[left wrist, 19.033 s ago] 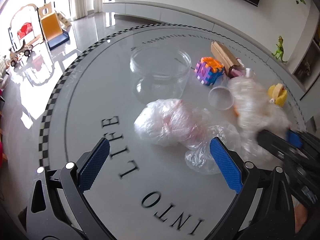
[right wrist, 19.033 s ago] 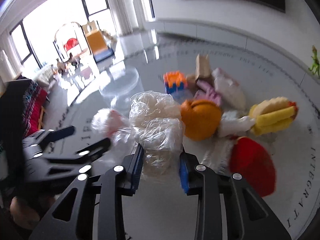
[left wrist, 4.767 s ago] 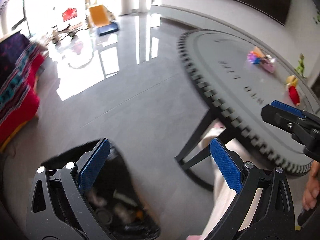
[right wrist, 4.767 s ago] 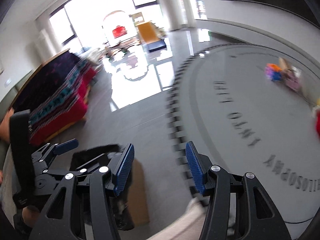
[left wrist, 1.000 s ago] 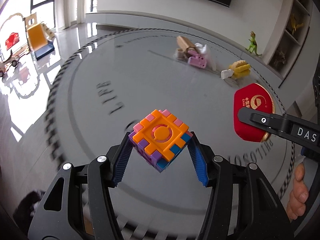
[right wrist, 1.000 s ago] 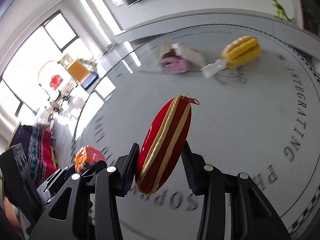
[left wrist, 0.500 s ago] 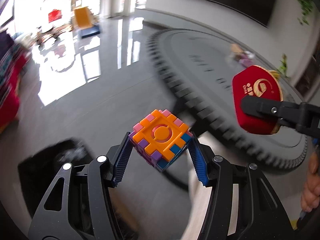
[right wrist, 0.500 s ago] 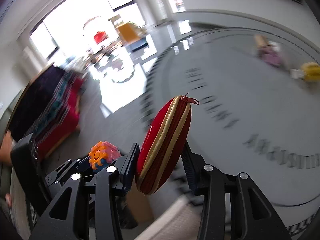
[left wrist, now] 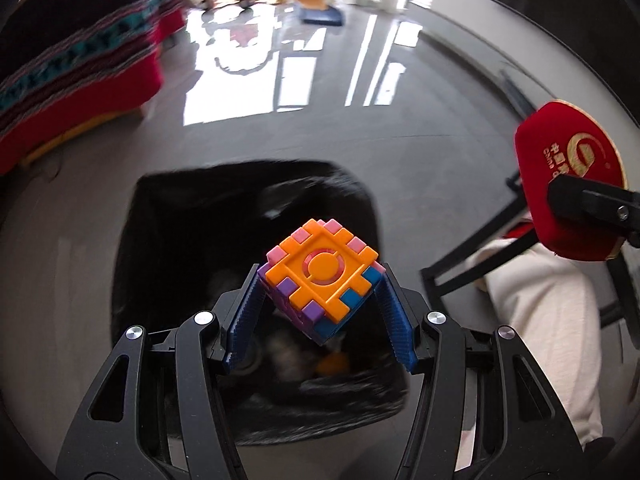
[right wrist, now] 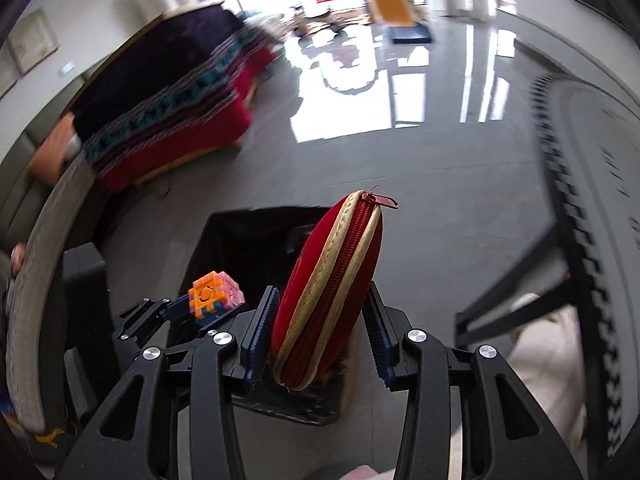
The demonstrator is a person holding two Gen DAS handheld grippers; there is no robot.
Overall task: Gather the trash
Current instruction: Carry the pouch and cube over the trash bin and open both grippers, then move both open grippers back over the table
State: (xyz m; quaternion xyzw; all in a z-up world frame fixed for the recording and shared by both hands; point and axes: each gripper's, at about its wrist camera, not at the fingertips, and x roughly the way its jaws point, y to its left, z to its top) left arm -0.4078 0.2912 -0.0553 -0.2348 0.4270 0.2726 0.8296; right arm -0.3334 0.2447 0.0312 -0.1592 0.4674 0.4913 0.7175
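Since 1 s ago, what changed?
Both grippers swung off the table to the black trash bin. The left gripper now holds the puzzle cube above the bin's opening; the right gripper carries the red zip pouch near the bin. Unchanged: both grips still shut on the same items, nothing released.

Two grippers: left gripper [left wrist: 320, 316] and right gripper [right wrist: 320, 336]. One multicoloured interlocking block cube [left wrist: 320, 276]. One red zippered coin pouch [right wrist: 324, 292]. One black-lined trash bin [left wrist: 168, 240] on the floor. One round worktop [right wrist: 600, 184] with a checkered rim. One striped sofa [right wrist: 168, 104].
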